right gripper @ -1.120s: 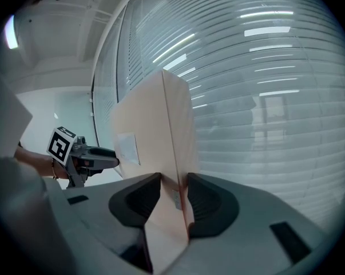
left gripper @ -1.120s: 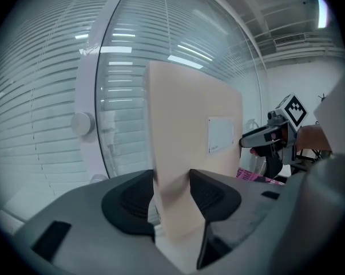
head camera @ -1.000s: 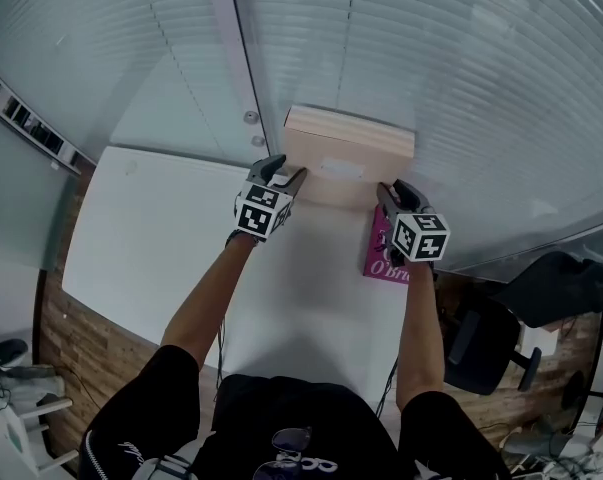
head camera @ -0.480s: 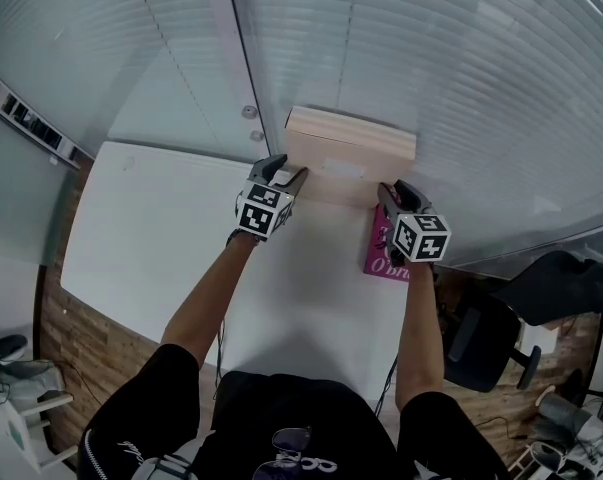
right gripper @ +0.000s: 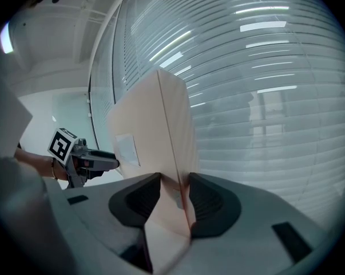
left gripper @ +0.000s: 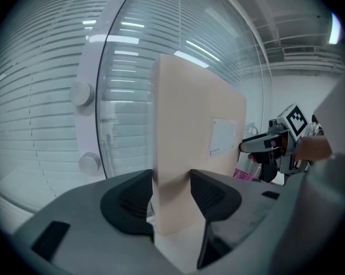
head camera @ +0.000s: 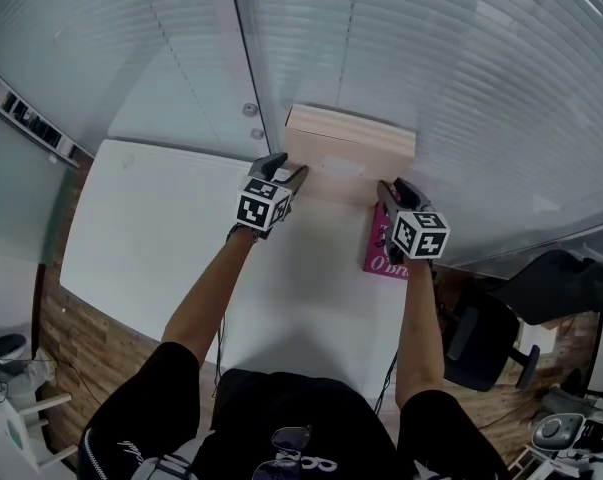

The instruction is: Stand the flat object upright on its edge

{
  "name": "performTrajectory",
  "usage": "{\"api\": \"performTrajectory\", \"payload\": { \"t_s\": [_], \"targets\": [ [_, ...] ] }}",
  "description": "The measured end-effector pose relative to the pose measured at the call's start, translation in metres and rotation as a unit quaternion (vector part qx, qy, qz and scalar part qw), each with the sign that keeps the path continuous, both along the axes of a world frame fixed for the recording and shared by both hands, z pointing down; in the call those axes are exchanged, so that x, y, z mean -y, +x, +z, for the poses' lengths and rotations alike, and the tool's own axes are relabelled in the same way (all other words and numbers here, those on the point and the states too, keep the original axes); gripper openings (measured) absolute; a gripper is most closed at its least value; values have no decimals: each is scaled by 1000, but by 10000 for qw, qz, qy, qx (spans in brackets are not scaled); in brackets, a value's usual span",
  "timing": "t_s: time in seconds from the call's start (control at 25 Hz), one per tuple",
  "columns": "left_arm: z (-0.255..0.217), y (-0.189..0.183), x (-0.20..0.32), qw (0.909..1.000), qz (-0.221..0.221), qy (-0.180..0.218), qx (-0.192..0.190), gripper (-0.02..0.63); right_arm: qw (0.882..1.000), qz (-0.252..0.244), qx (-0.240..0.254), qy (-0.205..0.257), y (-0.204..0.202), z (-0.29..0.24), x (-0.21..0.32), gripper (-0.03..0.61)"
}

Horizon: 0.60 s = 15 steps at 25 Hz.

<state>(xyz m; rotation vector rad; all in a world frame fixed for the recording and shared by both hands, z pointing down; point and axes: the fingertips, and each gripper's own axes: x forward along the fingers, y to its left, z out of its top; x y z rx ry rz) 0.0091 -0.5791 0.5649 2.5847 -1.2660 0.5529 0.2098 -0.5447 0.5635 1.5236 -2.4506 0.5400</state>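
Observation:
A flat beige cardboard box (head camera: 349, 156) with a white label stands upright on its edge at the far side of the white table (head camera: 161, 238), close to the window blinds. My left gripper (head camera: 289, 177) is shut on its left lower corner, and my right gripper (head camera: 385, 190) is shut on its right lower corner. In the left gripper view the box (left gripper: 189, 153) rises between the dark pads (left gripper: 132, 202). The right gripper view shows the box (right gripper: 158, 136) pinched the same way, with the other gripper beyond it.
A magenta book (head camera: 384, 256) lies on the table under my right gripper. Window blinds (head camera: 461, 88) and a white frame post (head camera: 236, 58) stand right behind the box. An office chair (head camera: 501, 338) sits off the table's right edge.

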Motion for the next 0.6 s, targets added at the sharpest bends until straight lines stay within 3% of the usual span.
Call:
{"api": "performTrajectory", "payload": {
  "t_s": [0.28, 0.6],
  "targets": [
    [0, -8, -6, 9993, -124, -238, -246, 218, 9998, 149, -102, -64, 1, -1, -5, 163],
    [-21, -16, -28, 9991, -190, -87, -365, 218, 9997, 257, -22, -16, 1, -15, -26, 161]
  ]
}}
